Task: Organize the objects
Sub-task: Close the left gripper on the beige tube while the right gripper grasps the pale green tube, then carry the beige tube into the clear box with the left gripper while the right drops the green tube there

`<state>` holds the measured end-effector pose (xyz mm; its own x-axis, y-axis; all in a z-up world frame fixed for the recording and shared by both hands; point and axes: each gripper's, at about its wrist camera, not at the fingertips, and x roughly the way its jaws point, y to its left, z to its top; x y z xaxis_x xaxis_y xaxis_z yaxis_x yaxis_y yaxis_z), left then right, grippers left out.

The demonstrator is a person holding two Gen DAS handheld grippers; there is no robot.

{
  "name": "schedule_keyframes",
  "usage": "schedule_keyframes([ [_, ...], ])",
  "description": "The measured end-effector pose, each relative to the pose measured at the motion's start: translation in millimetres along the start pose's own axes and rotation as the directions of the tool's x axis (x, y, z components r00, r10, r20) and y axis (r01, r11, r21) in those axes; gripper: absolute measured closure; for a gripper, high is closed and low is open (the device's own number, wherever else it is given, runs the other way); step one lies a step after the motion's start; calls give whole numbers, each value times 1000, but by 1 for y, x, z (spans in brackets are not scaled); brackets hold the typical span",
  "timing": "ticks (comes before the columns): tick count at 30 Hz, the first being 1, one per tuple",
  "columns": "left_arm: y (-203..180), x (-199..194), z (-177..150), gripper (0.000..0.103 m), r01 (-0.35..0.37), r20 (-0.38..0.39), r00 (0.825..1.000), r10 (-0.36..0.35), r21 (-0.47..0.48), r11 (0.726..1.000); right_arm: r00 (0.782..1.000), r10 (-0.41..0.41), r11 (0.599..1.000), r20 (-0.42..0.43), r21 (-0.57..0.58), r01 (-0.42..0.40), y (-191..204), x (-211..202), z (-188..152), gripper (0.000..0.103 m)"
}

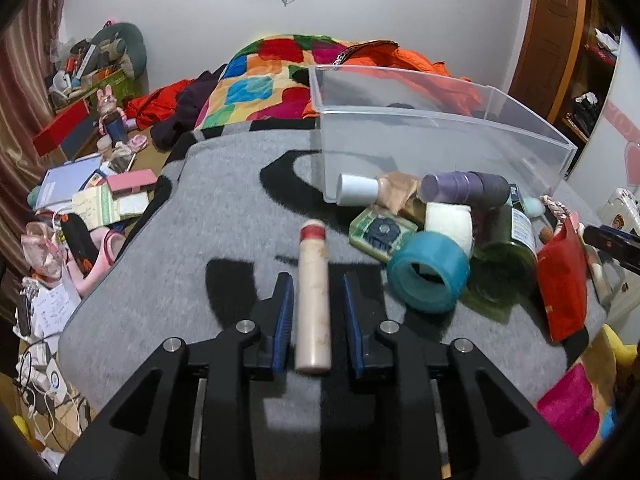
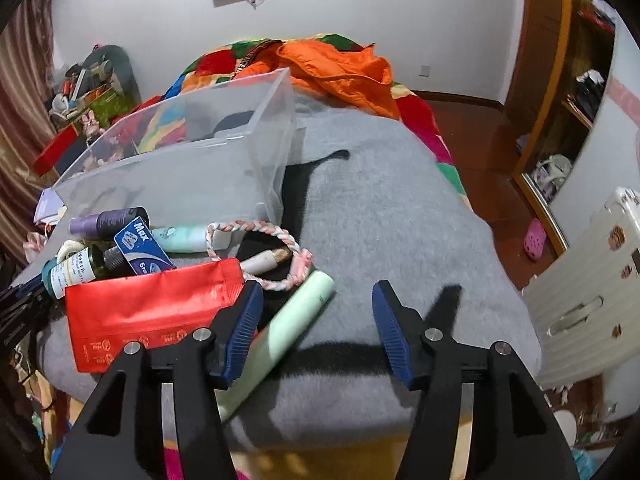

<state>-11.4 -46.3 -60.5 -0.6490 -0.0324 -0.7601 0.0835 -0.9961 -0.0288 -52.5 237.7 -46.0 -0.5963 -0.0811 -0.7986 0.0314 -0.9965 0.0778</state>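
Bottle (image 1: 313, 296) apparently ungripped shows from left wrist only.

light: bright, overhead | shadows: hard, dark | edges: fisheye-bent, vignetted | blur: slight

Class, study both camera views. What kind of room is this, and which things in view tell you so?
Most likely a bedroom in a home. A bed with a patchwork quilt fills the middle, a wooden wardrobe stands by the wall, and a pink slipper lies on the floor.
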Motion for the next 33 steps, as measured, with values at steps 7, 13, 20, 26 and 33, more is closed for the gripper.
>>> schedule_keyframes([
  [7, -4, 0, -2, 89, -20, 32, 999, 20, 8, 1000, 999, 3, 1000, -33, -22, -3, 5, 1, -15, 62],
  [13, -4, -8, -5, 89, -53, 46, 998, 52, 12, 999, 999, -28, 999, -27, -47, 27, -1, -4, -17, 89],
  [20, 4, -26, 5, 89, -56, 92, 994, 57, -19, 998, 998, -17, 1000, 56, -23, 18, -5, -19, -1, 89],
  [26, 5, -45, 26, 89, -7, 172, 985, 13, -38, 999, 987, 43, 999, 152, -26, -40, 3, -33, 30, 89],
  [33, -1, -51, 57, 89, 53, 223, 974, -44, -34, 998, 971, 95, 994, 221, -79, -79, 28, -34, 64, 89],
])
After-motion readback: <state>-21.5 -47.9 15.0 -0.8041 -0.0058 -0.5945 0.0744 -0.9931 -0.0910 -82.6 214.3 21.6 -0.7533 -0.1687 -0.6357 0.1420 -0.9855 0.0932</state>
